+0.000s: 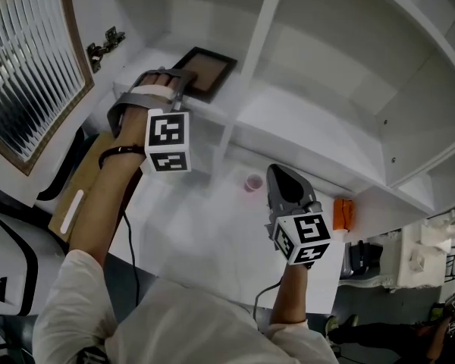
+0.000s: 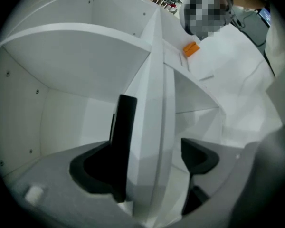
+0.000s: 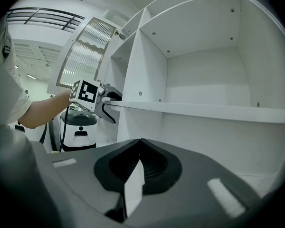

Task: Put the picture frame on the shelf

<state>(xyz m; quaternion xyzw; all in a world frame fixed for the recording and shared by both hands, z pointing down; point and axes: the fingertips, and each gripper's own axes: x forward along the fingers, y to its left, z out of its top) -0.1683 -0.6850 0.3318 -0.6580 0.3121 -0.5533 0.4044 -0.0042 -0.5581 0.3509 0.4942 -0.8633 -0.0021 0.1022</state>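
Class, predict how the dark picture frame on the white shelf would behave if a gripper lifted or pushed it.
The picture frame looks thin and flat, so it is probably stiff and light. Its smooth dark border would likely slide on the shelf rather than roll.

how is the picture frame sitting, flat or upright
Flat: the picture frame lies on the shelf board, its broad face turned up toward the head view.

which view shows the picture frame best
The head view: the picture frame shows its brown face and dark border on the shelf. The left gripper view catches only its dark edge, seen side-on. The right gripper view does not show it.
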